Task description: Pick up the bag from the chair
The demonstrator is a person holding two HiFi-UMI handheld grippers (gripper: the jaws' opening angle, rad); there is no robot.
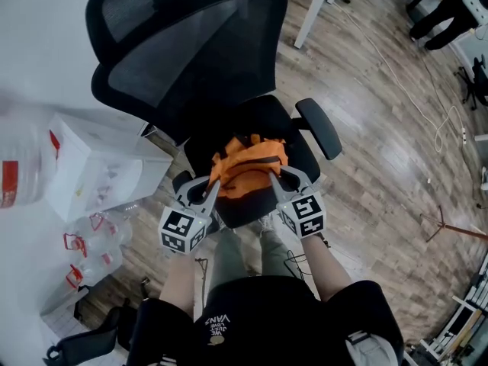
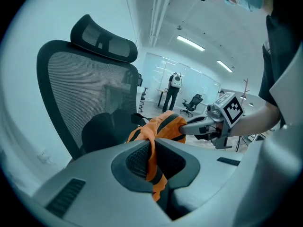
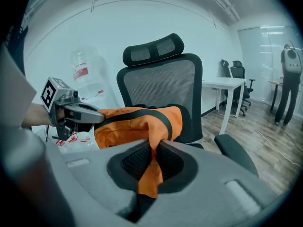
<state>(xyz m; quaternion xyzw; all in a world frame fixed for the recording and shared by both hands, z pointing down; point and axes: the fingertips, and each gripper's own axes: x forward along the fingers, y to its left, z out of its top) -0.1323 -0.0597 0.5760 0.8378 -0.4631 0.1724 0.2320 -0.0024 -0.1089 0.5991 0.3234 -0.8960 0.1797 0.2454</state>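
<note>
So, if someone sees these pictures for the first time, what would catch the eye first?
The bright orange bag stands out, over the seat of the black mesh office chair. The left gripper and the right gripper are each shut on a fold of its fabric, one on either side. Clear water jugs lie left of the chair.
</note>
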